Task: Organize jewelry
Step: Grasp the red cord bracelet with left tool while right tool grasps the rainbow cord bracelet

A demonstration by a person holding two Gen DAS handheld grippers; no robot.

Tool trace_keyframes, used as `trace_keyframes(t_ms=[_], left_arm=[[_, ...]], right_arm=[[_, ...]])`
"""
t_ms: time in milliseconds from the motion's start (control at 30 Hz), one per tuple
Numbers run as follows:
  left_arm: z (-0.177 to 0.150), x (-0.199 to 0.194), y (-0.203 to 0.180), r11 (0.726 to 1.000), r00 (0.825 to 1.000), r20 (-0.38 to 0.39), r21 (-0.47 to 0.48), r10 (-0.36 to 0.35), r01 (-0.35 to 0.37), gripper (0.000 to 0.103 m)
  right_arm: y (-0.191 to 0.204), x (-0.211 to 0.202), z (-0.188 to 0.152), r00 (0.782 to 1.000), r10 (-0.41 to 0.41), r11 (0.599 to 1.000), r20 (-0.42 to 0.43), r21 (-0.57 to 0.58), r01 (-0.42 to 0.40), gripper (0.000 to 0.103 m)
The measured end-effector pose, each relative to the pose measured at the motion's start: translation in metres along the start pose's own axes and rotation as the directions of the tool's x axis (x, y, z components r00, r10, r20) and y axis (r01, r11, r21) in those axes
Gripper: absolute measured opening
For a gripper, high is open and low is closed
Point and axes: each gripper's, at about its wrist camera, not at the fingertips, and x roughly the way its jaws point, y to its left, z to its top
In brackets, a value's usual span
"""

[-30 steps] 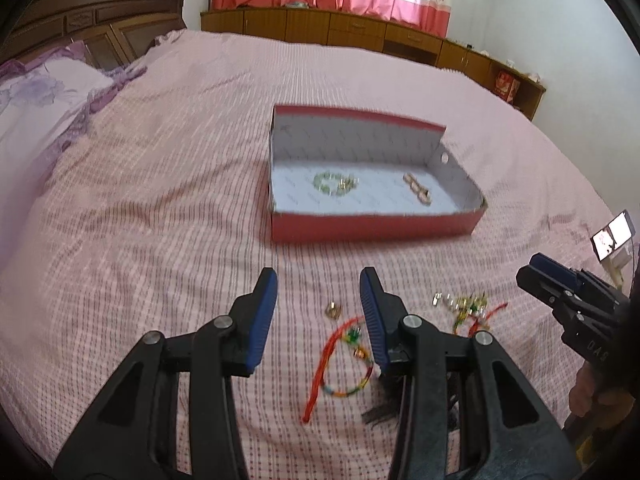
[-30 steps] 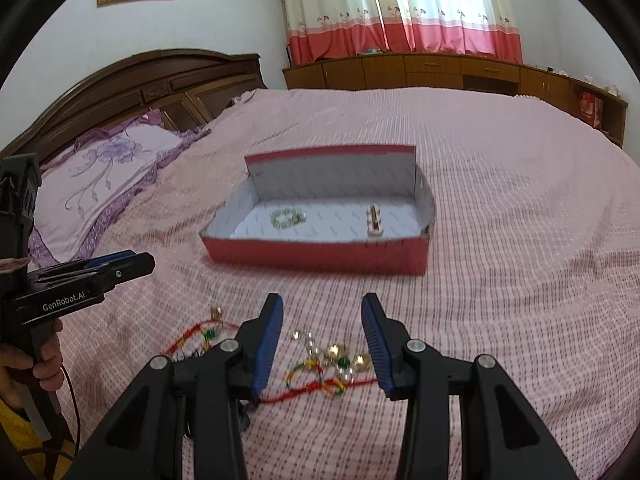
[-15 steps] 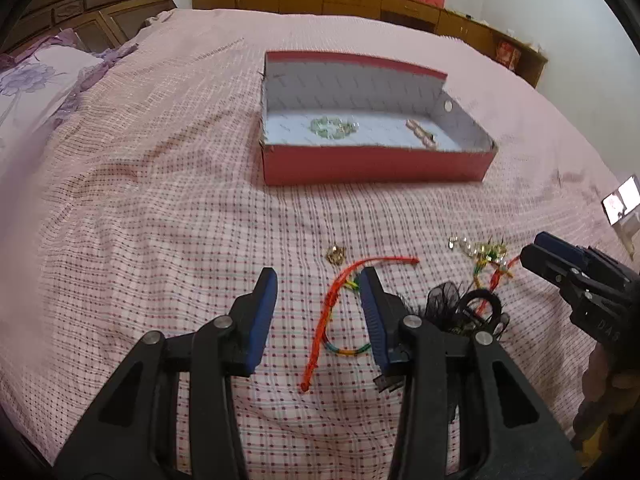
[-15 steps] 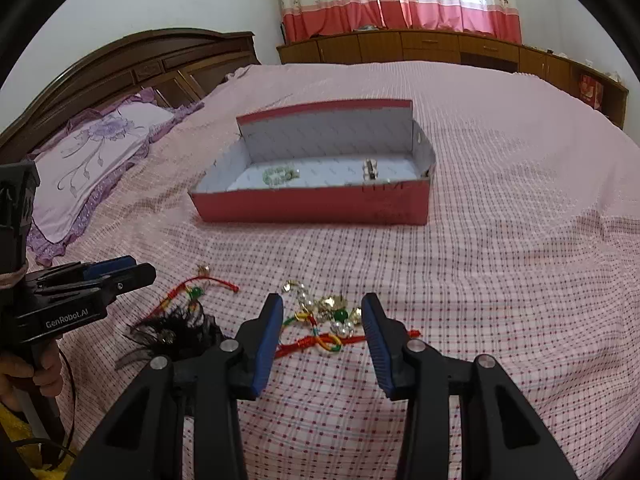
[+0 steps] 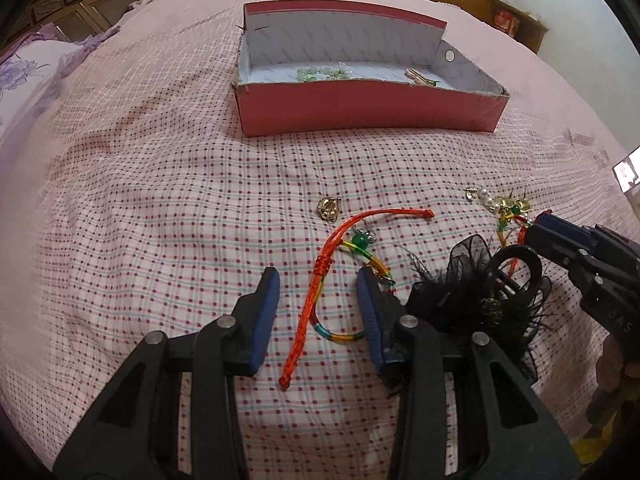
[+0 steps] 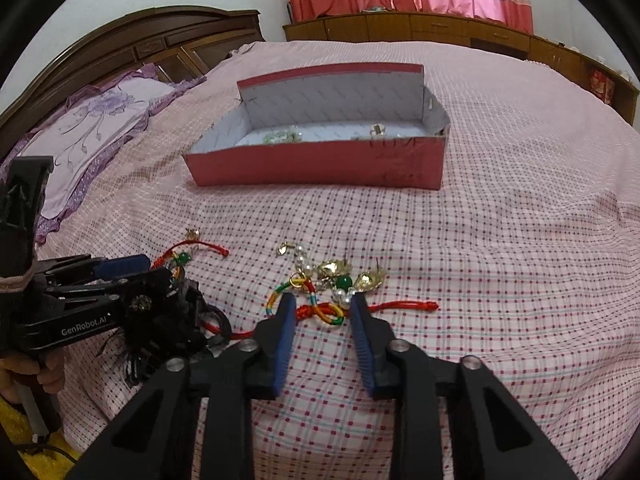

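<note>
A red box [image 5: 368,106] with a pale lining stands open on the bed and holds a green bead bracelet [image 5: 310,74] and a gold piece [image 5: 418,77]; the box also shows in the right wrist view [image 6: 320,164]. My left gripper [image 5: 318,284] is open, low over a red cord bracelet [image 5: 320,268] with a green bead. A small gold ring [image 5: 330,208] lies beyond it. My right gripper [image 6: 323,308] is open around a knotted red and rainbow cord [image 6: 324,314], close to gold earrings and pearls [image 6: 340,276]. A black feathered hair clip [image 5: 480,292] lies between the grippers.
The pink checked bedspread [image 5: 140,200] covers the whole bed. A purple flowered pillow [image 6: 92,120] and a dark wooden headboard [image 6: 168,36] are at the left. Wooden cabinets [image 6: 440,28] and pink curtains stand along the far wall.
Both grippers have moved down and forward toward the jewelry on the bedspread. The black hair clip has come into view. Both grippers stay open.
</note>
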Motion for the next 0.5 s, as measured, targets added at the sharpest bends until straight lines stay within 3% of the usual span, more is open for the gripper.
trace_keyframes(t_ms=[167, 200, 500], left_arm=[[0.000, 0.002, 0.001, 1.000, 1.000, 0.000, 0.005, -0.014, 0.014, 0.000], [0.000, 0.002, 0.000, 1.000, 1.000, 0.000, 0.005, -0.019, 0.019, 0.000], [-0.001, -0.017, -0.001, 0.997, 0.996, 0.058, 0.011, -0.073, 0.073, 0.000]], right_arm=[[0.001, 0.003, -0.002, 1.000, 0.001, 1.000, 0.001, -0.013, -0.001, 0.014], [0.001, 0.003, -0.003, 1.000, 0.003, 1.000, 0.004, -0.014, -0.003, 0.009], [0.004, -0.012, -0.004, 0.998, 0.026, 0.999, 0.048, -0.028, -0.025, 0.005]])
